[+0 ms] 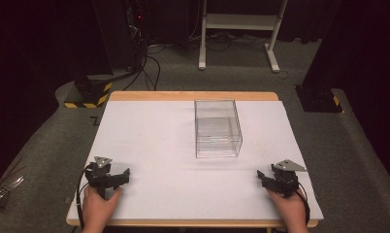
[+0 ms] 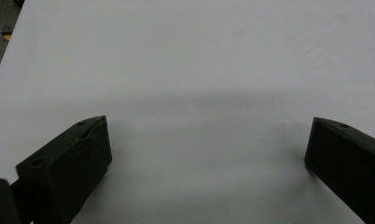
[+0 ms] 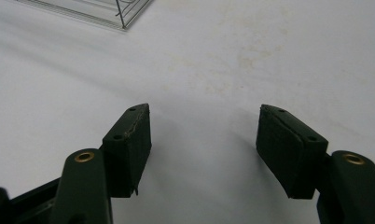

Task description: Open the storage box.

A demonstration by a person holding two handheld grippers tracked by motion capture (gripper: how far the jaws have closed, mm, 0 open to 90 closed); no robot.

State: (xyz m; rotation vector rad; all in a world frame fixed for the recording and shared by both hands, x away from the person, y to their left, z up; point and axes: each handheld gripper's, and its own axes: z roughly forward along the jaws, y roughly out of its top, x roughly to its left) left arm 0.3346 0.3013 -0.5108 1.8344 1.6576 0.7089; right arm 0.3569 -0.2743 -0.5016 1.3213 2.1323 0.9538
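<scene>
Clear box (image 1: 218,128) stands upright on the white surface (image 1: 149,141), right of centre and toward the far edge, well apart from both hands. Wide bare room lies between it and the near edge, and along both sides. Its long axis runs from the near edge to the far edge, open top up. Left hand-held gripper (image 1: 116,175) rests low at the near left corner, pointing right, its 2 jaws spread wide and grasping nothing. Right hand-held gripper (image 1: 262,178) sits near the right edge, pointing left, jaws likewise parted and empty. In the right gripper view, a corner of the box (image 3: 106,11) lies ahead, upper left.
</scene>
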